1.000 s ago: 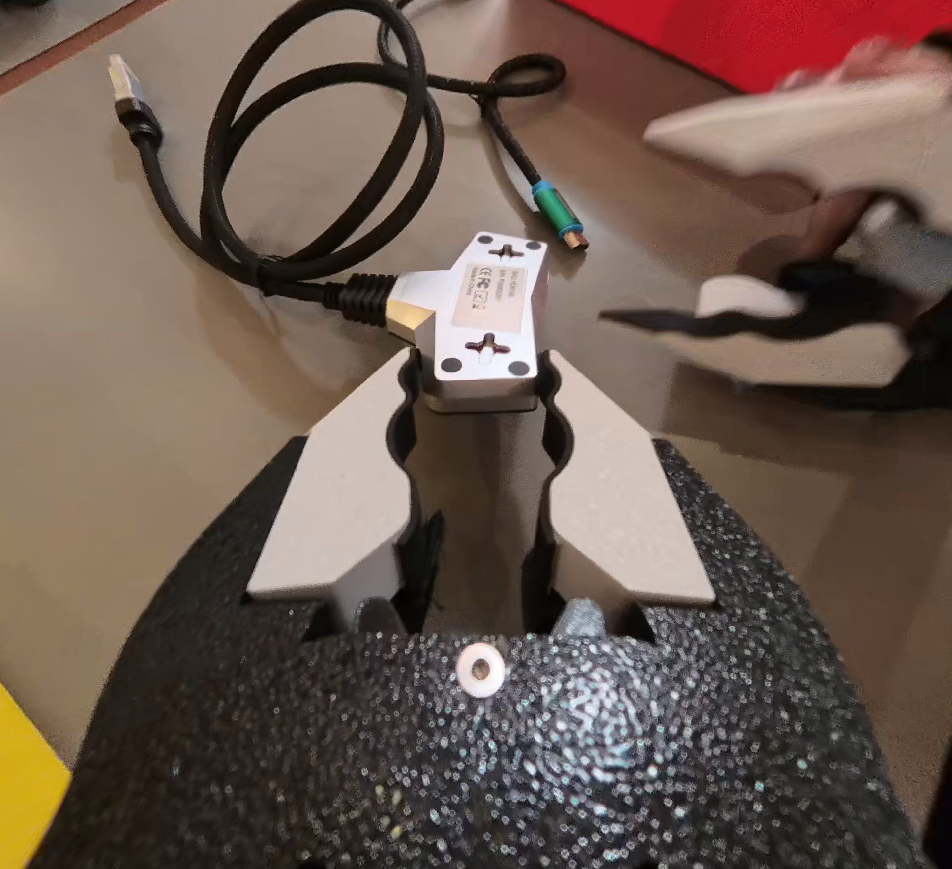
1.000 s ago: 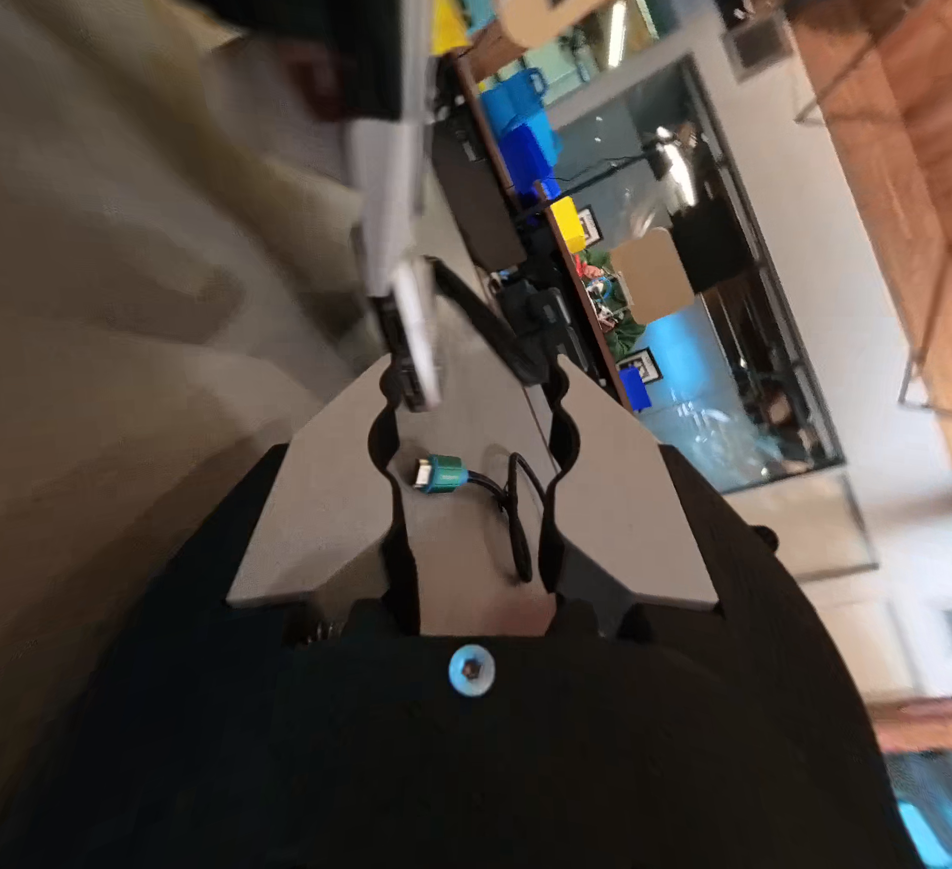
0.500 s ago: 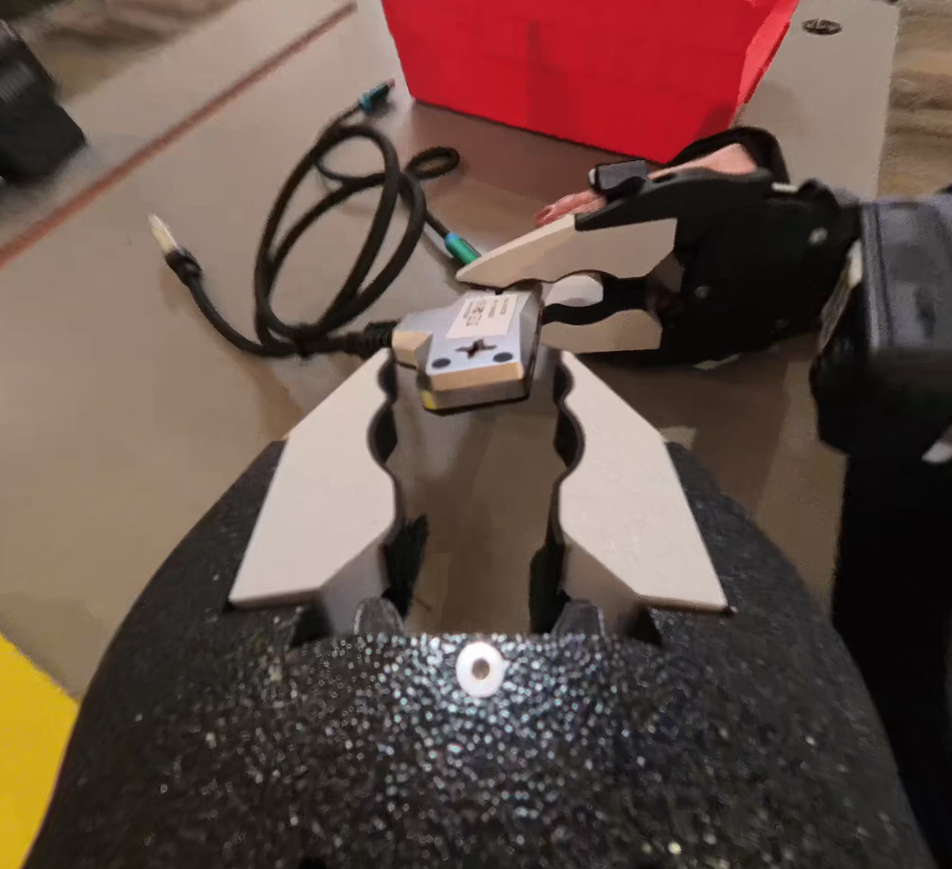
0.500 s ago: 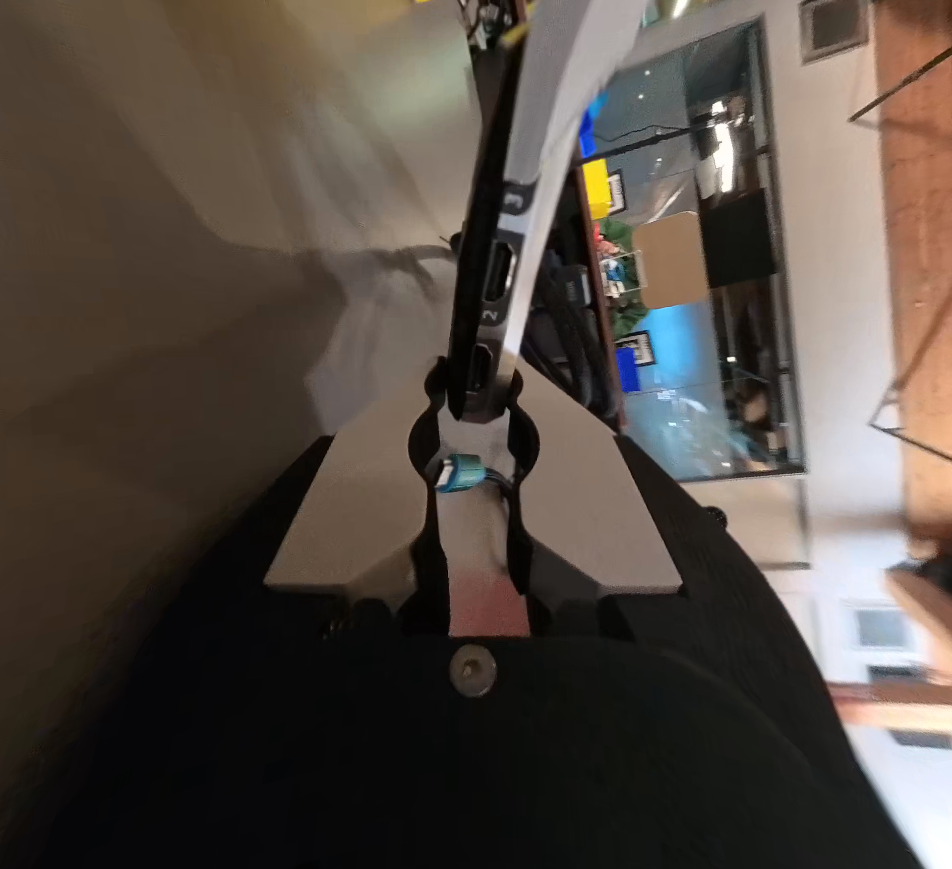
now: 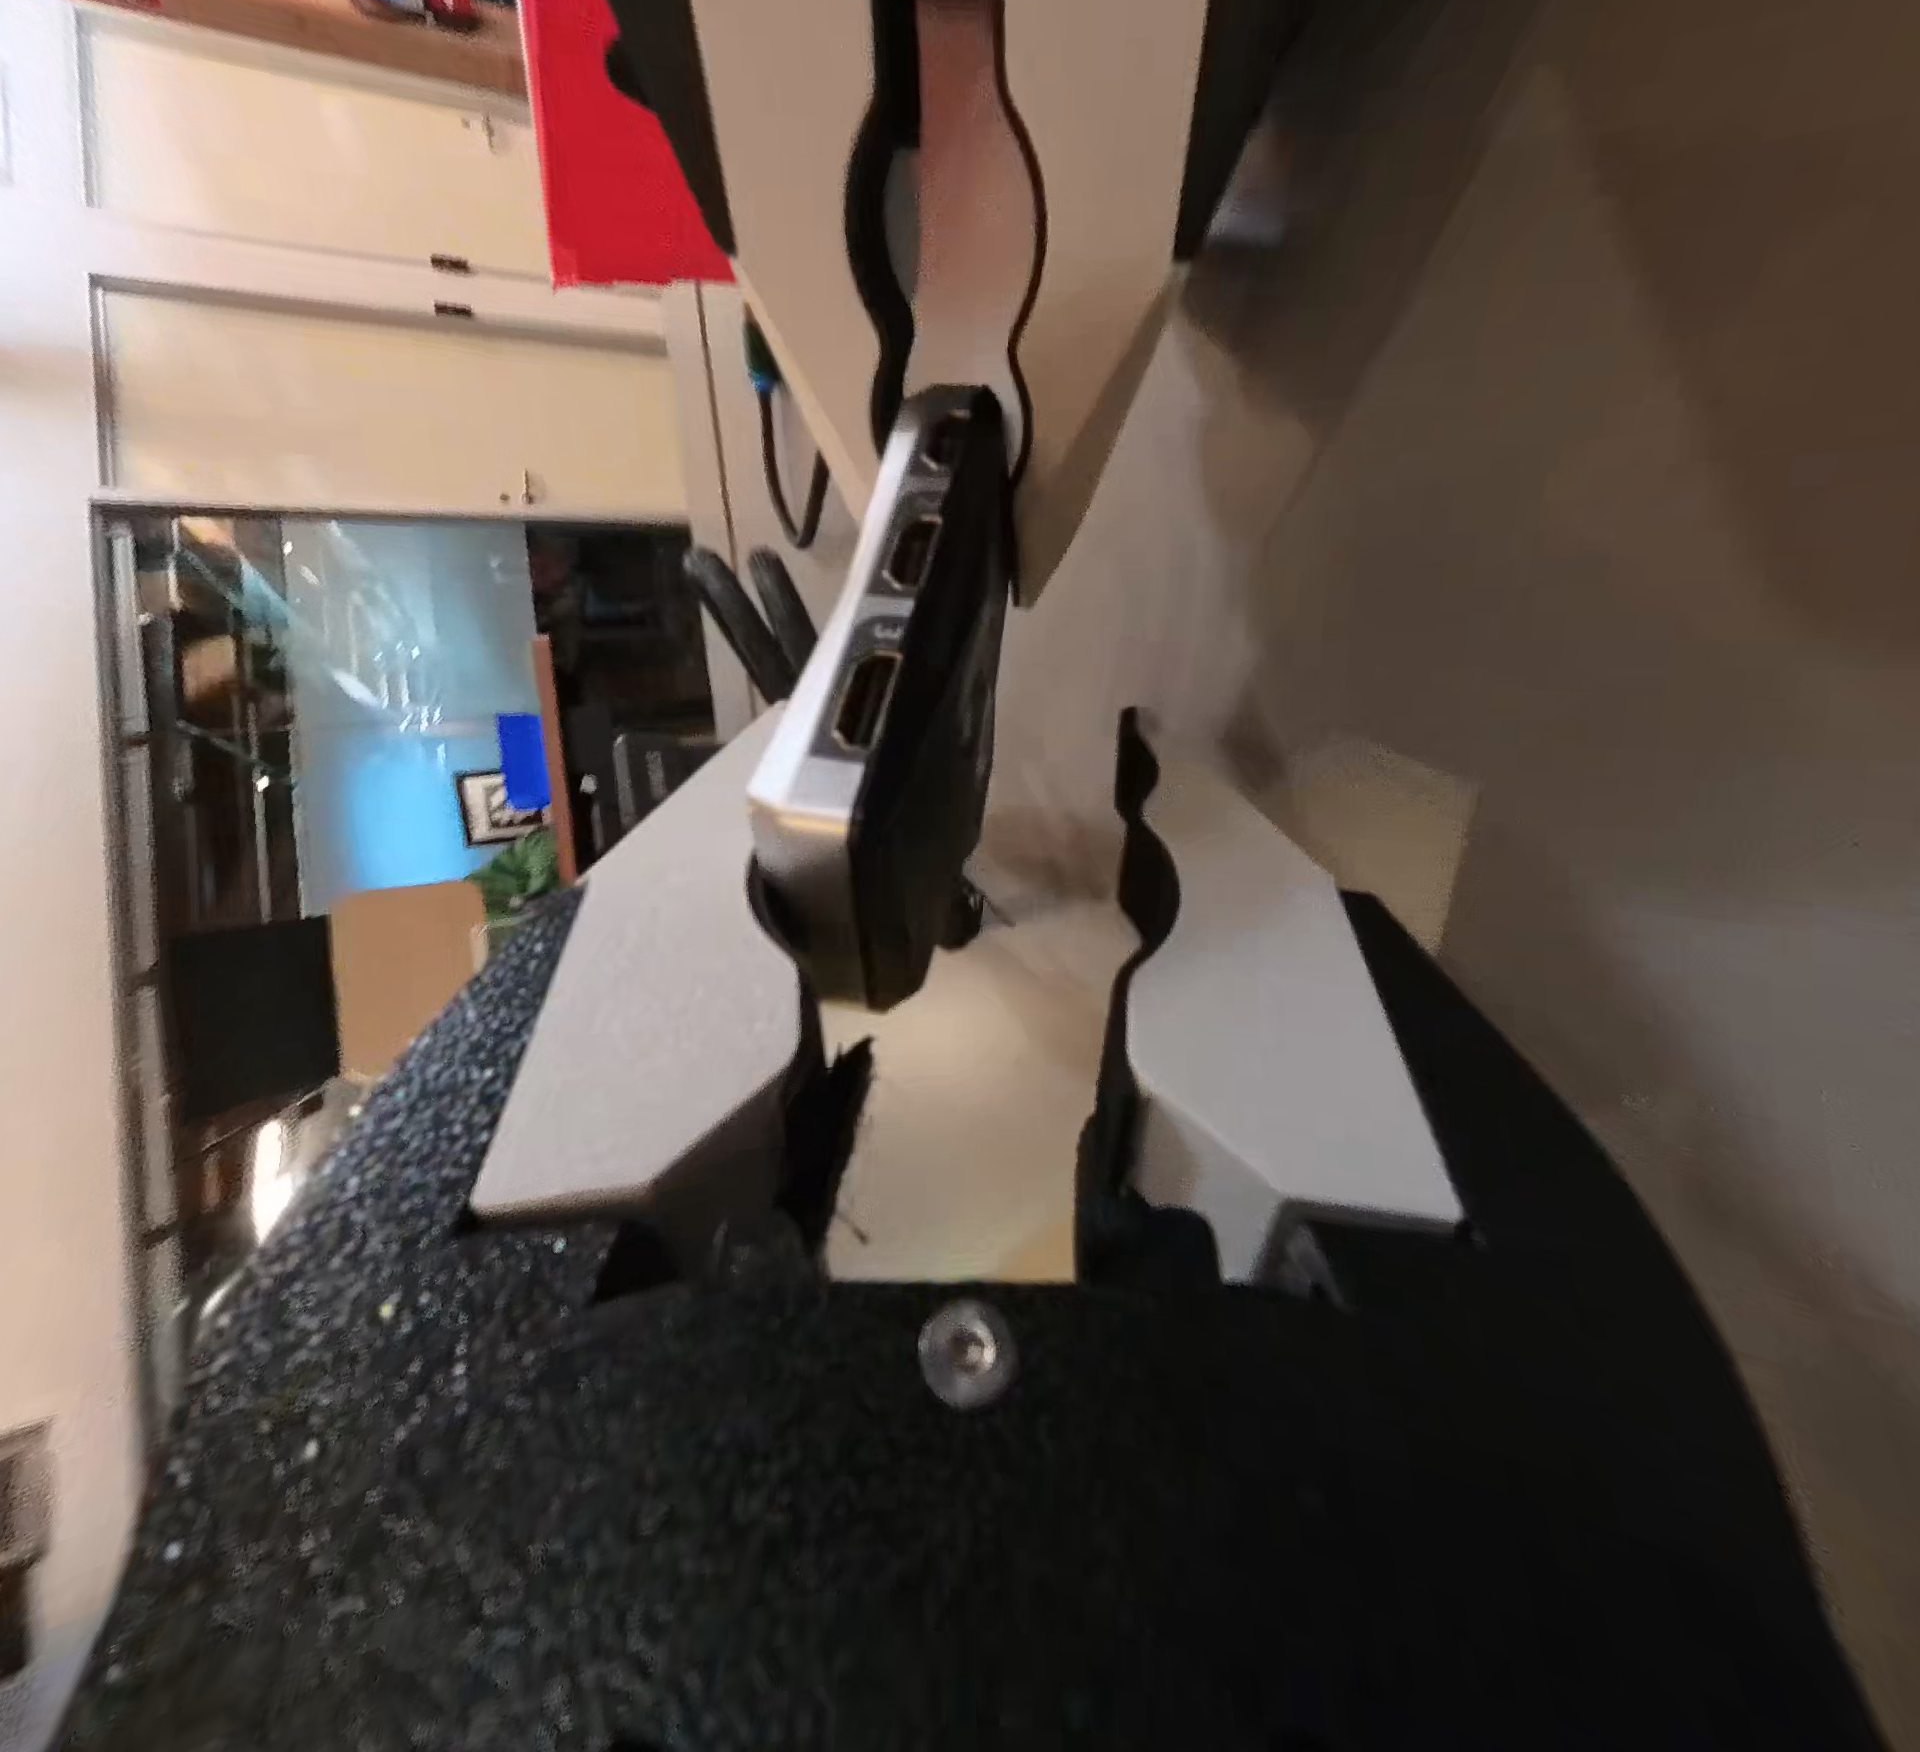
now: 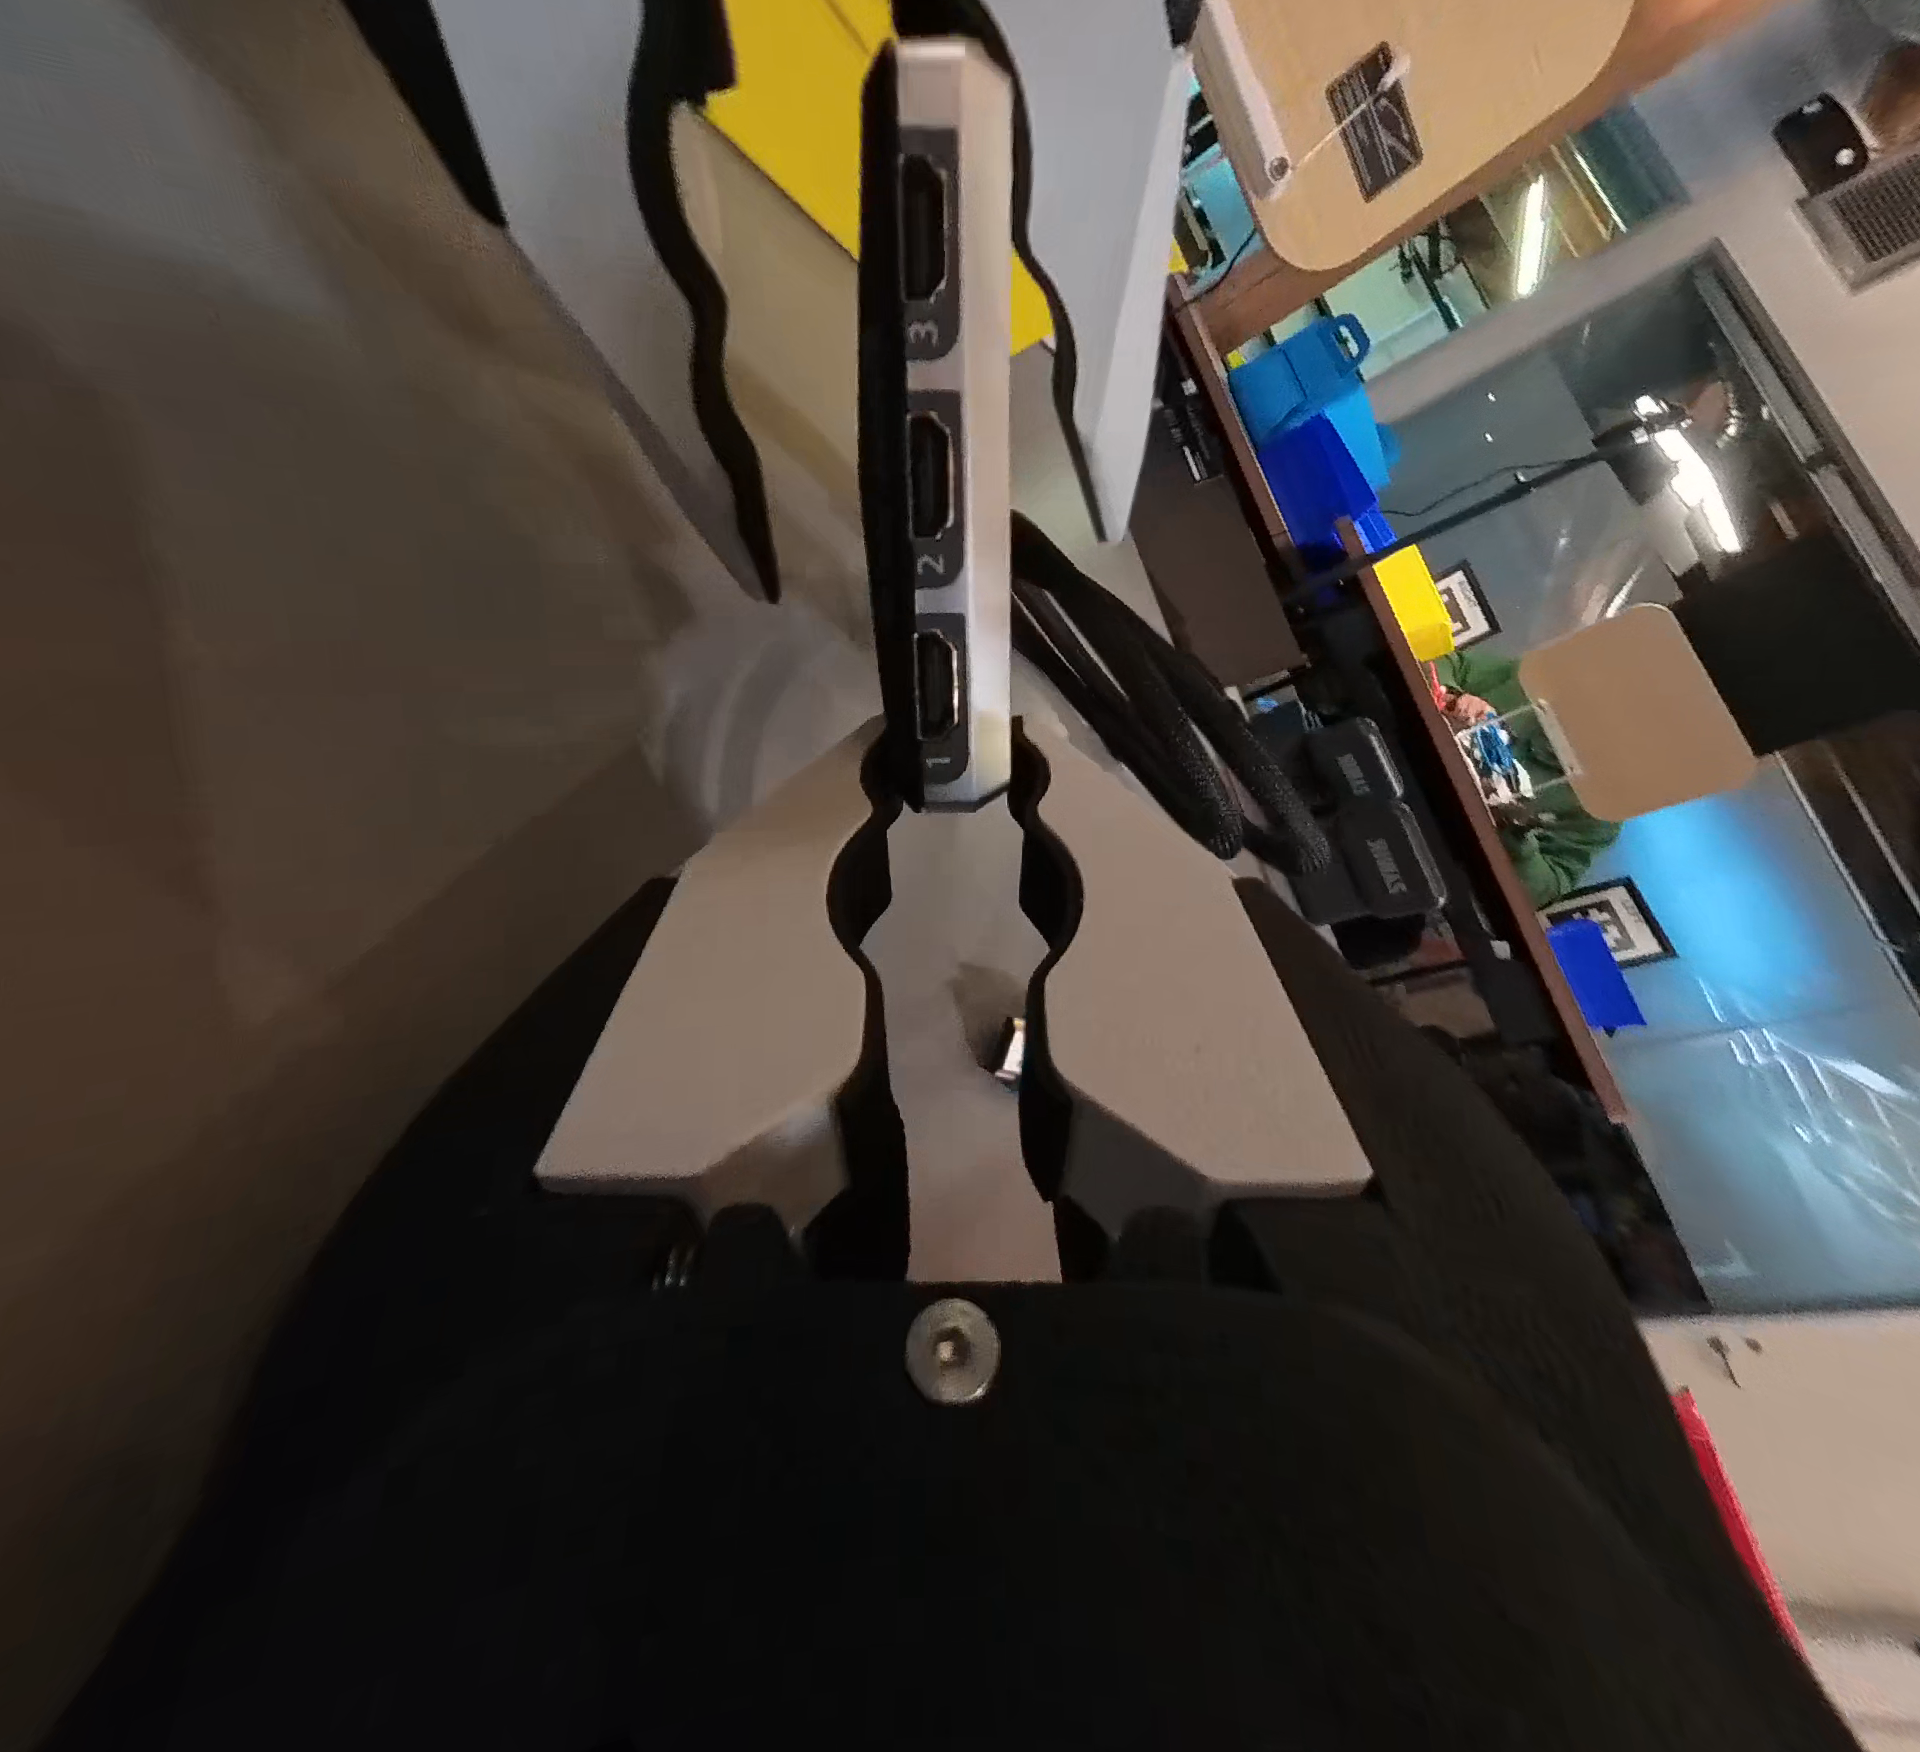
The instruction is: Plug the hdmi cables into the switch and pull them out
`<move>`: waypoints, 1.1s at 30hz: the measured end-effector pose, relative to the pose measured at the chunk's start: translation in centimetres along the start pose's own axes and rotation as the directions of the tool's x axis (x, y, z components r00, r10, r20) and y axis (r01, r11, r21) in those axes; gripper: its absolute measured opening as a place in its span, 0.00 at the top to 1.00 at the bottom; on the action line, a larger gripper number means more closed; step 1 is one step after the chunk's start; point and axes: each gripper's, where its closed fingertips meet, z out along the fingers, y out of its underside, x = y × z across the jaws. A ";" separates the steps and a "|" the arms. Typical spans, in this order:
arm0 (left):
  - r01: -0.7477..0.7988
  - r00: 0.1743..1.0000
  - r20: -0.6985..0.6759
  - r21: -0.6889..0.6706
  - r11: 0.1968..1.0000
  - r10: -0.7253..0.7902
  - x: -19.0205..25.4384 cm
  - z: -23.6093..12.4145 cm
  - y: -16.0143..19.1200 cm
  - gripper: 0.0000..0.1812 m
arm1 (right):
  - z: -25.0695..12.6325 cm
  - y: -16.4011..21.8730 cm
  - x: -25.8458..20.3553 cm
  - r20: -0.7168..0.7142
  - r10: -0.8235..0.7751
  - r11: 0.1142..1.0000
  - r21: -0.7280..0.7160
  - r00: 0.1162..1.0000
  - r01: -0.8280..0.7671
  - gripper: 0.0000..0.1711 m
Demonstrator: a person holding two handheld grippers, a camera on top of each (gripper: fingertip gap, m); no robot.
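One switch [image 6: 940, 414] — three ports

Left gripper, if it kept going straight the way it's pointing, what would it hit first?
The switch itself, which already sits between the open jaws of the left gripper. Just beyond it is the right gripper, shut on the switch's far end, though the depth between them is unclear.

Right tool [image 6: 954, 772] is clamped on the near end of the silver-and-black switch [image 6: 940, 445], which stands on edge with its row of three ports facing the camera, all empty. The left tool [image 6: 883, 71] frames the far end, spread wider than the switch there. Black braided cable [image 6: 1174, 715] trails right across the table [image 6: 312, 507].
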 end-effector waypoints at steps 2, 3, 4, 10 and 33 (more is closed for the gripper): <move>0.014 1.000 -0.025 0.048 0.999 -0.012 0.1 -0.1 -0.6 0.73 | -0.2 -0.3 -0.3 0.021 0.001 1.000 0.025 1.000 -0.001 0.90; 0.009 0.999 -0.042 0.058 0.998 -0.007 0.3 -0.1 -0.7 0.77 | -0.2 -0.4 -0.4 0.031 -0.006 0.999 0.034 0.999 0.005 0.90; 0.000 0.998 -0.063 0.061 0.998 0.004 0.5 -0.1 -0.8 0.82 | -0.2 -0.5 -0.7 0.041 -0.020 0.999 0.038 0.999 0.018 0.90; -0.014 0.993 -0.116 -0.014 1.000 0.013 1.2 0.6 0.1 0.89 | 0.3 0.3 -1.3 0.035 -0.114 0.993 -0.019 0.993 0.114 0.88; 0.076 0.962 0.272 -0.262 0.962 -0.003 -2.1 5.5 9.3 0.89 | -3.0 6.2 5.4 -0.278 -0.268 0.923 -0.349 0.922 0.163 0.82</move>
